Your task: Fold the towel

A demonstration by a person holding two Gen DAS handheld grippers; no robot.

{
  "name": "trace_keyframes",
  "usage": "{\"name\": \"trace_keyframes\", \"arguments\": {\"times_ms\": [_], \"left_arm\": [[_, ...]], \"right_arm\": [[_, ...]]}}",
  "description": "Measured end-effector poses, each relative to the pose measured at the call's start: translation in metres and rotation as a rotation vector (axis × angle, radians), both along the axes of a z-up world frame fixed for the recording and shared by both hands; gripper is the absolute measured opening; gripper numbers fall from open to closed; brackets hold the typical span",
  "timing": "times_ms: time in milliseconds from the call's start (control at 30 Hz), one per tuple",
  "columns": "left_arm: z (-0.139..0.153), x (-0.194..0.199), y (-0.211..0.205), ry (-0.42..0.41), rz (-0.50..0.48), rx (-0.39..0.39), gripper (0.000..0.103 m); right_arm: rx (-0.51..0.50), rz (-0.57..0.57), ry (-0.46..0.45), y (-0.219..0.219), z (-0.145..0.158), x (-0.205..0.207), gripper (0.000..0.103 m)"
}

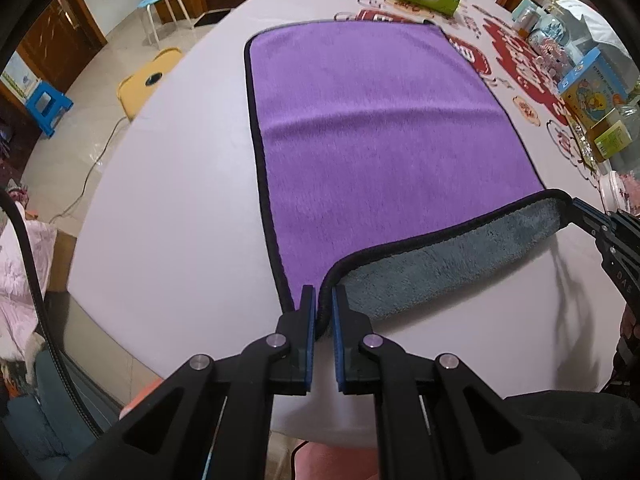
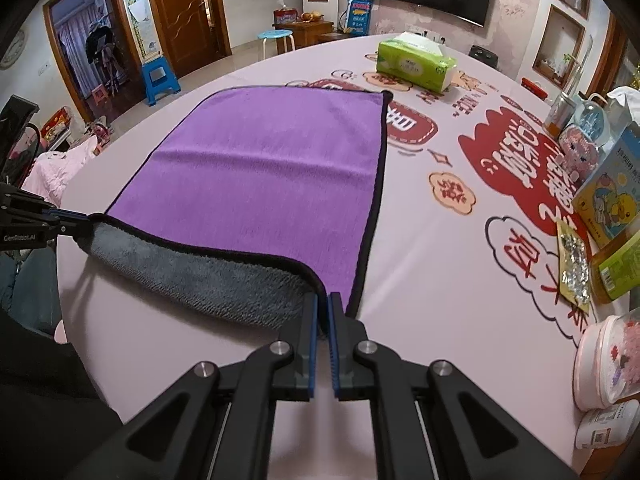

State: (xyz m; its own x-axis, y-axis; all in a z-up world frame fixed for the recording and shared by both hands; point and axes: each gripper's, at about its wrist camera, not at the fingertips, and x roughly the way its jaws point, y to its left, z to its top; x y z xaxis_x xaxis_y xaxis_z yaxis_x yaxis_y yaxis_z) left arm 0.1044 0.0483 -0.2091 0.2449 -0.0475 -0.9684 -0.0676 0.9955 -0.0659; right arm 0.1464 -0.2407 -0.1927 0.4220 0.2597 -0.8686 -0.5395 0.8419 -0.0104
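The purple towel [image 1: 372,128] lies flat across the middle of the bench [image 1: 160,240], its near edge lifted so the grey underside [image 1: 440,264] shows in the lower part of both views. The left gripper [image 1: 323,300] has its fingers closed tight on the near-left corner; the right gripper [image 2: 322,308] likewise pinches the near-right corner, with hardly a gap. This looks like the start of the first fold. Next, both corners probably need carrying together, level, toward the far edge near the tissue pack [image 2: 416,66], then lining up hem on hem before release
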Motion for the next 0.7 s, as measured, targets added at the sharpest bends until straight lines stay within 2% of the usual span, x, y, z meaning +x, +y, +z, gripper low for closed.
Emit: {"name": "trace_keyframes", "arguments": {"times_ms": [300, 700], "left_arm": [[0.036, 0.022, 0.017, -0.089, -0.026, 0.0, 0.006], [0.082, 0.085, 0.044, -0.234, -0.047, 0.037, 0.006]], "right_arm": [[0.017, -0.036, -0.078, 0.011, 0.027, 0.02, 0.005], [0.037, -0.037, -0.208, 0.04, 0.063, 0.069, 0.005]]}}
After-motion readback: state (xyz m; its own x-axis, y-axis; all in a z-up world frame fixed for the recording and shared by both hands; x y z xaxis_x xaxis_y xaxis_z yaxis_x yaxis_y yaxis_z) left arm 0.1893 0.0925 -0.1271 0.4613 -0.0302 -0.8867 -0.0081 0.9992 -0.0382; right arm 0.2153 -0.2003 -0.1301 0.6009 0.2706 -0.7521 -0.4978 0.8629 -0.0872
